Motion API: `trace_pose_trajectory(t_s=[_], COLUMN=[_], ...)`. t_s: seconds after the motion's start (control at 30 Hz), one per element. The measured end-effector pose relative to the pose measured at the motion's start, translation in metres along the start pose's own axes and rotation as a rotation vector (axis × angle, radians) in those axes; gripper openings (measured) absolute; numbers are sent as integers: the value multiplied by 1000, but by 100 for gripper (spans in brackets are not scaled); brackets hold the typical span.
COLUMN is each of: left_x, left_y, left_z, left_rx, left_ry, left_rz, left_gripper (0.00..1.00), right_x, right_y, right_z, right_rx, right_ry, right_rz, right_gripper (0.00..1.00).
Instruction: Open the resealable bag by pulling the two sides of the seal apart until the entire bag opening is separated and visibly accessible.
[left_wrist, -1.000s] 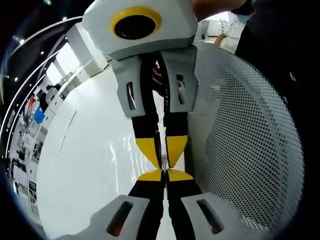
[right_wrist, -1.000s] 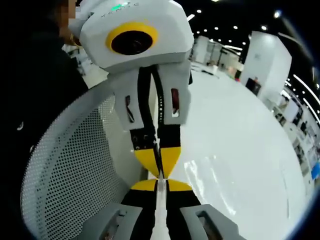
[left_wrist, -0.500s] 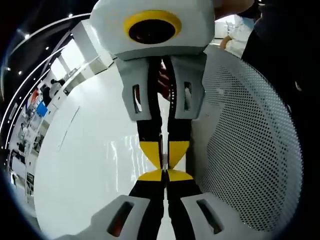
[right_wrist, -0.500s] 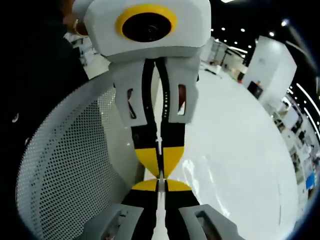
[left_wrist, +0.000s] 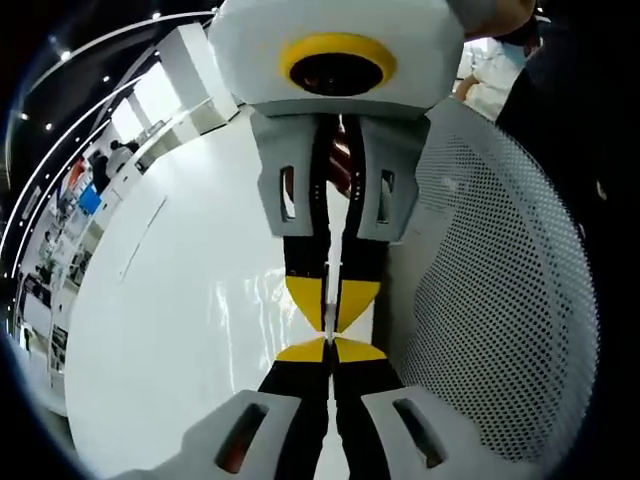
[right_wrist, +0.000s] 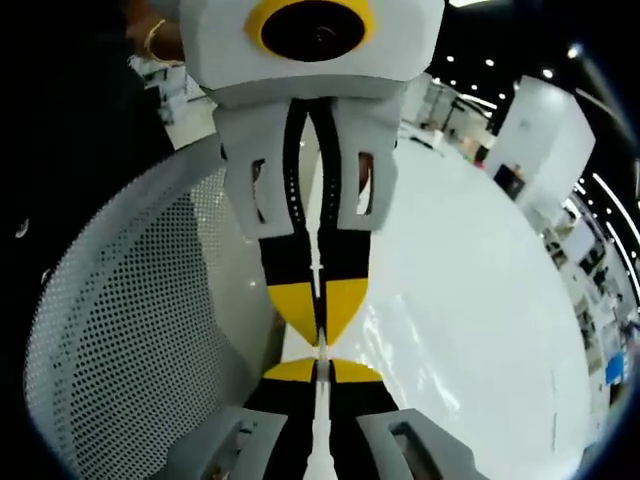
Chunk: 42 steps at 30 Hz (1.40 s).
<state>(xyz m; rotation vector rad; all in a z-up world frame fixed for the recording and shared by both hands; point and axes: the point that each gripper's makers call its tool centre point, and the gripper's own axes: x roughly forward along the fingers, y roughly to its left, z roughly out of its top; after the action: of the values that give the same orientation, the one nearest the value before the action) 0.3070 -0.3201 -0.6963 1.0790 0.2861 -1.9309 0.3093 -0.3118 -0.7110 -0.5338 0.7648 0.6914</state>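
My two grippers meet tip to tip above a white table. In the left gripper view my left gripper rises from the bottom, jaws shut, yellow tips pressed together. The right gripper comes down from the top, also shut. The right gripper view mirrors this, with the right gripper below and the left gripper above. The resealable bag is clear. It shows as faint glossy wrinkles beside the pinch point. Its seal is hidden between the jaws.
A white perforated basket wall curves close beside the grippers. The glossy white table spreads away on the other side. A person in dark clothes stands behind the basket, a braceleted wrist showing.
In each view the facing gripper has grown larger and shifted a little to the right, its body nearer the camera. The tips stay pinched together at the same spot.
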Motion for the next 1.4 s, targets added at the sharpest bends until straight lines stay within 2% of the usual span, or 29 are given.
trace_pose_trajectory(t_s=[0.2, 0.33, 0.43, 0.6, 0.67, 0.9, 1.03, 1.13, 1.23, 1.4], left_x=[-2, -6, -6, -5, -4, -2, -2, -1, 0, 0], left_y=[1, 4, 4, 2, 0, -1, 2, 7, 8, 4], left_z=[1, 4, 5, 5, 5, 2, 3, 5, 7, 8], left_rx=[-14, -27, -34, -13, 19, 64, 52, 38, 27, 23], left_ry=[-5, -30, -37, -29, -30, -6, -13, -24, -37, -52], left_rz=[5, 19, 17, 5, -12, 3, 13, 36, 35, 23], left_gripper=[0, 0, 0, 0, 0, 0, 0, 4, 0, 0], right_x=[0, -3, -4, -3, -3, -1, -3, -5, -5, -7], right_y=[-1, -4, -5, -5, -2, -2, -2, -3, -4, -6], right_z=[-2, -11, -12, -13, -13, -15, -13, -8, -8, -9], right_rx=[2, -1, 17, 16, 2, -40, -18, 16, 25, 36], right_ry=[2, 26, 19, 27, 34, 66, 45, 15, 12, 6], right_rz=[3, -6, -11, -13, -6, -9, -10, -12, -15, -20], right_gripper=[0, 0, 0, 0, 0, 0, 0, 0, 0, 0])
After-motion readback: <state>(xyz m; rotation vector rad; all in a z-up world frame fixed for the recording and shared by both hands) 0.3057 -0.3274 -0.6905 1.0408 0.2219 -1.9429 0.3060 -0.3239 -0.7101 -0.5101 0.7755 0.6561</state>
